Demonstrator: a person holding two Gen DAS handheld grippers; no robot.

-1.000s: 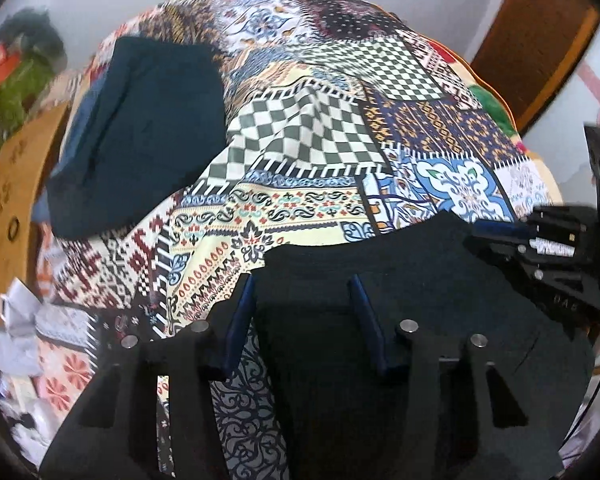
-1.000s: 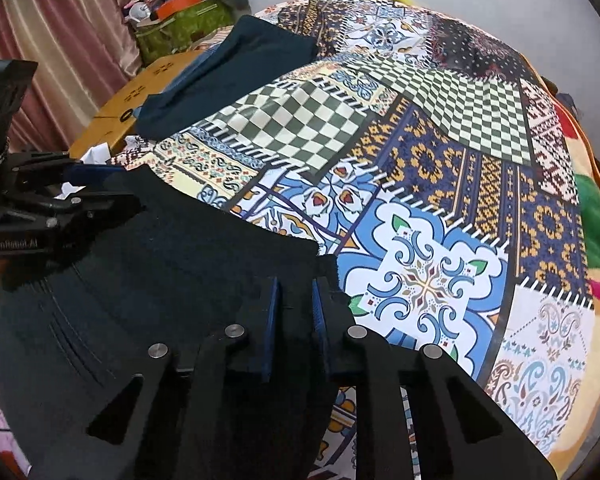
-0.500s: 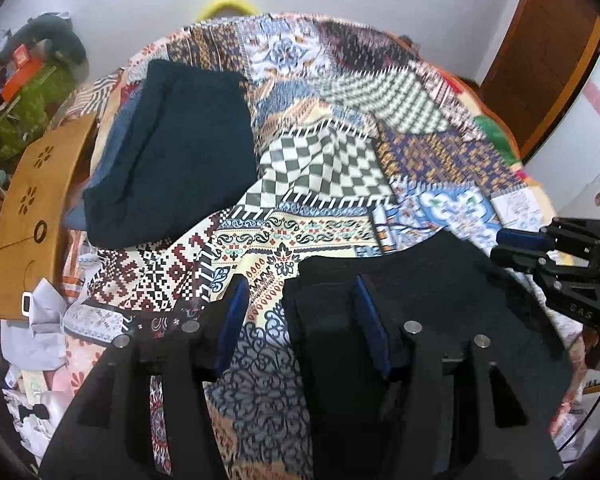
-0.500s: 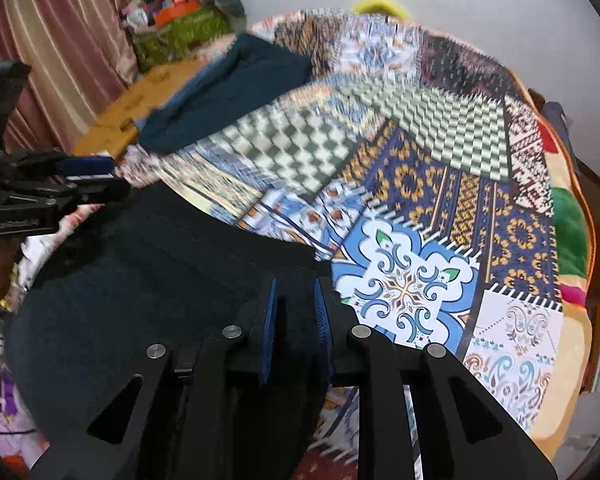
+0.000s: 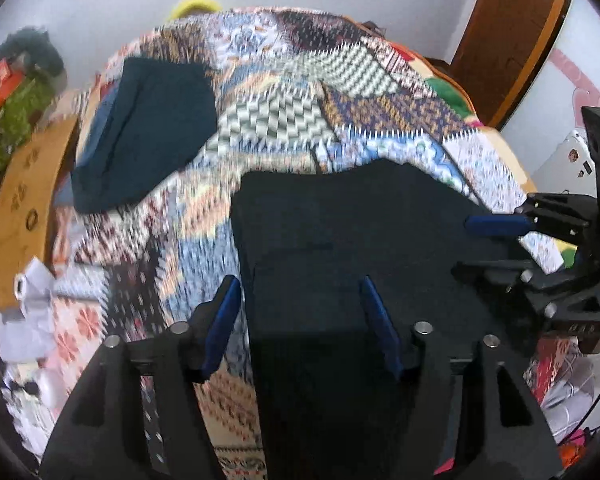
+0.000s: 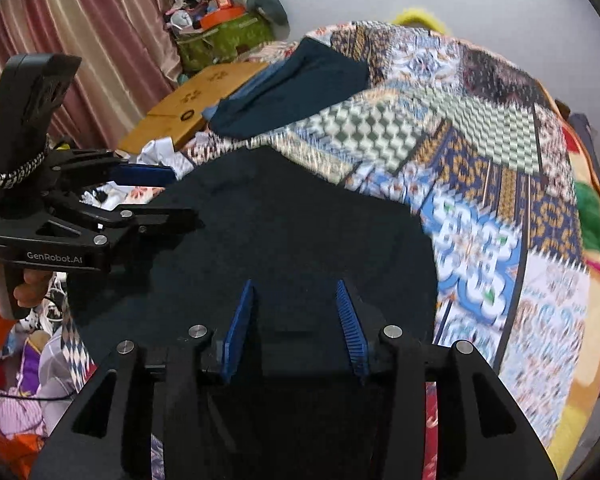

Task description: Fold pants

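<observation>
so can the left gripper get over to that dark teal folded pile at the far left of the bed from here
Probably yes. The left gripper has open jaws, just widened, clamping nothing, above the black pants. Only bare patterned bedspread lies between it and the teal folded pile; the right gripper is off to the other side.

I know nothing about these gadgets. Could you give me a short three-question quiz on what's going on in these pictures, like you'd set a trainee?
1. True or false: the right gripper is clamped tight on the black pants.
2. Which lies farther up the patchwork bedspread: the black pants or the dark teal folded garment?
3. Multiple choice: the left gripper has its jaws A) shut on a sock, B) apart above the black pants, C) out of sight.

Key
1. False: its jaws have just been opening and stand apart over the cloth.
2. The dark teal folded garment.
3. B; they too have just been opening.
</observation>
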